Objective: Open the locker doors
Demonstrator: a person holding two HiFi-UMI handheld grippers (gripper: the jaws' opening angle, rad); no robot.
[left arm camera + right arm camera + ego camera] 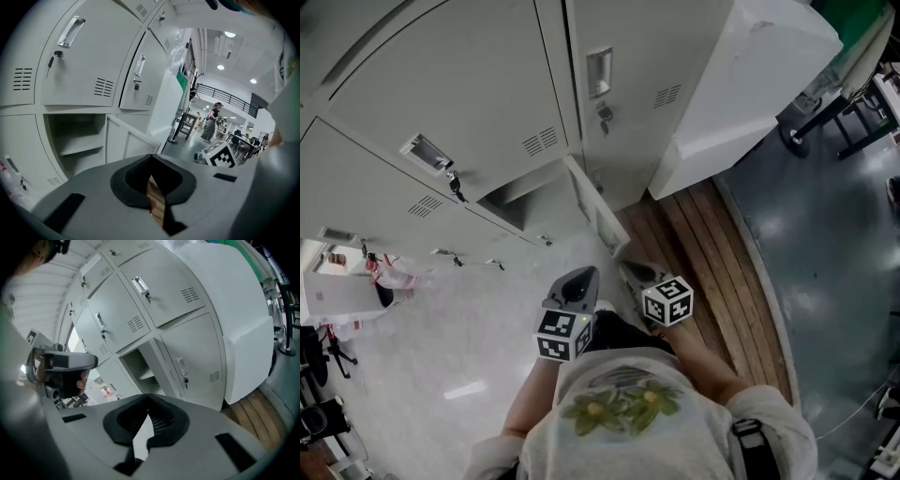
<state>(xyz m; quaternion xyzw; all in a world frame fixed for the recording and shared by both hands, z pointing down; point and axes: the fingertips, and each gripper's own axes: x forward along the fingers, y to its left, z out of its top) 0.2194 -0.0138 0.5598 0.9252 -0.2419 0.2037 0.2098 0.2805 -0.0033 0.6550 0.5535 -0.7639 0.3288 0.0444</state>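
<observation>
Head view looks steeply down the grey locker bank [469, 103], which fills the upper left and is cut off at the top and left edges. A tall white cabinet [741, 84] stands just beside it on the right, and its far end is also out of frame. One lower compartment [511, 202] stands open, with a bare shelf inside. Its door [598, 223] is swung out toward the strip of wooden flooring [703, 272], while the doors around it are closed. The left gripper [586, 274] and the right gripper [626, 267] hang side by side in front of the open compartment, well short of it, and touch no locker. In its own view, the left gripper's jaws are pressed together at the tips with nothing between them, and only a sliver of floor shows through the slit. The right gripper's jaws are likewise closed and empty. Small keys [605, 118] hang from the locks under the recessed handles. The person's torso hides both hands, and the red-and-white clutter at the far left is too small to make out.
</observation>
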